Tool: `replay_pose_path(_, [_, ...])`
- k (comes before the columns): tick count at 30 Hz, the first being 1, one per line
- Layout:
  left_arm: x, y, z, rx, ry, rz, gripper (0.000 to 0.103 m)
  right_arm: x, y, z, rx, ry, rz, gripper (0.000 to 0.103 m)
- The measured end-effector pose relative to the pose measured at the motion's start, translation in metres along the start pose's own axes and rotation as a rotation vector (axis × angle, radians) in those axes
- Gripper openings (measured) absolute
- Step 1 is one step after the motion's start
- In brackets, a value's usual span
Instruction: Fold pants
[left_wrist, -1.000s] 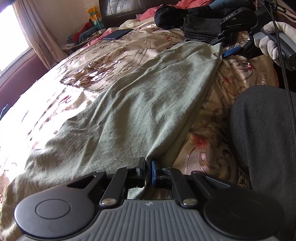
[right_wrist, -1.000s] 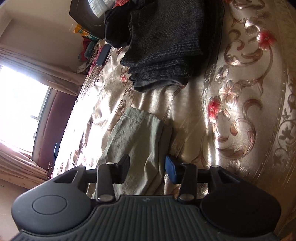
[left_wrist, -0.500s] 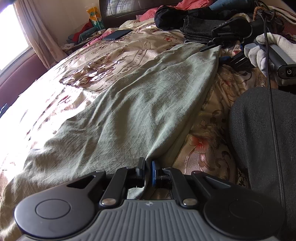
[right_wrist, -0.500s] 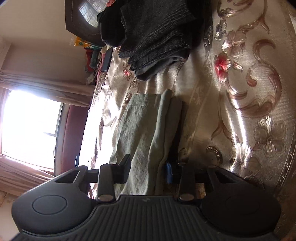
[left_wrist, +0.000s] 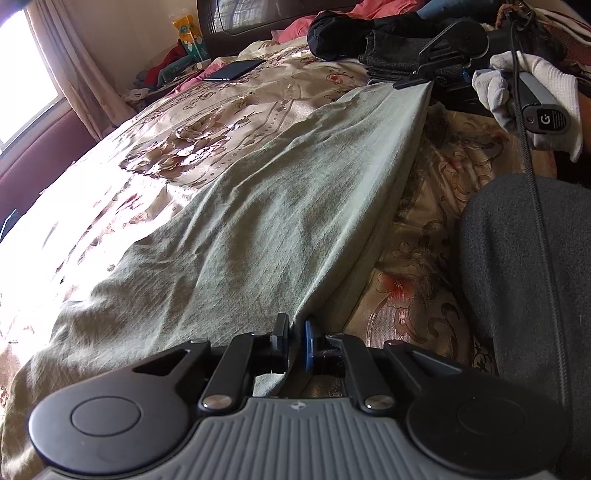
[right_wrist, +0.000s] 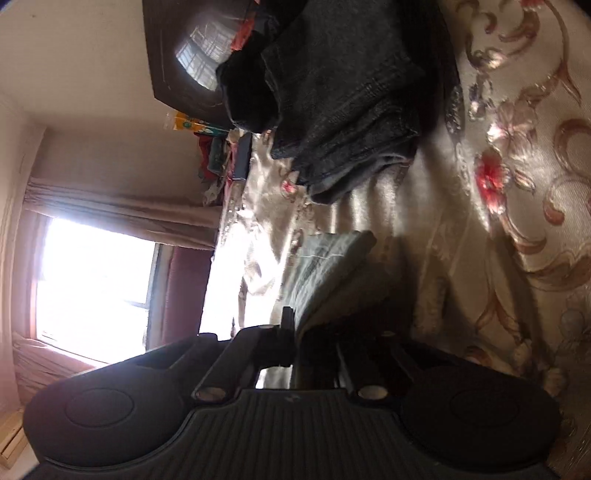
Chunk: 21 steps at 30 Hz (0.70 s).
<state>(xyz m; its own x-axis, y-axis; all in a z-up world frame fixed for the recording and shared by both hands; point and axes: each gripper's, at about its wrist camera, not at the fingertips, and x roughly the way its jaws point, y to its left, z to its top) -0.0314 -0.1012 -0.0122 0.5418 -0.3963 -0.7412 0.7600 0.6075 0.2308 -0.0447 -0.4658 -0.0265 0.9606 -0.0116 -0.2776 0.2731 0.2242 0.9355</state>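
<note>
Pale green pants (left_wrist: 240, 221) lie spread along the floral bedspread (left_wrist: 229, 110). Their near edge is lifted into a taut fold between my two grippers. At the bottom of the left wrist view, my left gripper (left_wrist: 295, 332) has the cloth pinched between its pads, and its jaws are opening slightly. At the far end, my right gripper (left_wrist: 417, 83), held by a white-gloved hand (left_wrist: 517, 92), is shut on the hem corner. The right wrist view is rolled sideways and shows the right gripper (right_wrist: 295, 332) shut on the green hem (right_wrist: 325, 266).
Folded dark jeans (left_wrist: 391, 55) are stacked just beyond the hem, also seen as the jeans (right_wrist: 351, 92), with black and pink clothes behind. A dark phone (left_wrist: 234, 70) lies near the headboard (left_wrist: 258, 18). A person's dark grey leg (left_wrist: 524, 277) rests on the bed's right side.
The right gripper closed on the hem corner, rolled and raised it, pulling the near edge taut. The left gripper stayed in place, its pads parting a little.
</note>
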Motion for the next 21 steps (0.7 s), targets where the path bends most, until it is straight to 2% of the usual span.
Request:
replay_pose_path(2, [-0.004, -0.001, 0.001, -0.005, -0.018, -0.015, 0.030, -0.023, 0.024, 0.000, -0.086, -0.061, 0.060, 0.004])
replay_pose_path(3, [-0.004, -0.002, 0.001, -0.006, -0.021, -0.024, 0.031, -0.030, 0.027, 0.000, -0.104, -0.089, 0.057, 0.004])
replay_pose_path(4, [-0.002, -0.003, 0.002, -0.010, -0.017, -0.034, 0.031, -0.028, 0.024, 0.003, -0.112, -0.085, 0.017, 0.004])
replay_pose_path(5, [0.001, -0.005, 0.003, -0.016, -0.009, -0.033, 0.031, -0.021, 0.015, 0.007, -0.097, -0.056, -0.060, 0.004])
replay_pose_path(6, [0.003, -0.007, 0.003, -0.023, -0.005, -0.031, 0.030, -0.017, 0.004, 0.012, -0.035, -0.028, -0.121, 0.004])
replay_pose_path(7, [0.002, -0.008, 0.005, -0.032, -0.009, -0.037, 0.030, -0.020, -0.003, 0.015, 0.032, -0.017, -0.102, 0.004])
replay_pose_path(8, [-0.002, -0.008, 0.007, -0.042, -0.023, -0.054, 0.030, -0.030, 0.001, 0.016, 0.027, -0.039, -0.060, 0.004])
replay_pose_path(10, [-0.015, -0.005, 0.012, -0.099, -0.085, -0.130, 0.034, -0.051, 0.020, 0.016, -0.073, -0.122, -0.039, 0.004])
replay_pose_path(11, [-0.014, -0.005, 0.013, -0.115, -0.083, -0.145, 0.037, -0.053, 0.024, 0.019, -0.085, -0.139, -0.043, 0.004])
replay_pose_path(14, [0.001, -0.014, 0.017, -0.094, -0.042, -0.137, 0.037, -0.048, 0.022, 0.035, -0.025, -0.115, -0.107, 0.004])
replay_pose_path(17, [-0.006, -0.022, 0.019, -0.081, -0.071, -0.139, 0.038, -0.058, 0.063, 0.024, -0.208, -0.142, -0.058, 0.004])
replay_pose_path(19, [-0.003, -0.021, 0.013, -0.110, -0.024, -0.154, 0.039, -0.046, 0.081, 0.020, -0.239, -0.102, -0.040, 0.004])
replay_pose_path(21, [-0.010, -0.019, 0.005, -0.135, -0.026, -0.154, 0.039, -0.032, 0.105, 0.006, -0.294, -0.049, -0.005, 0.004])
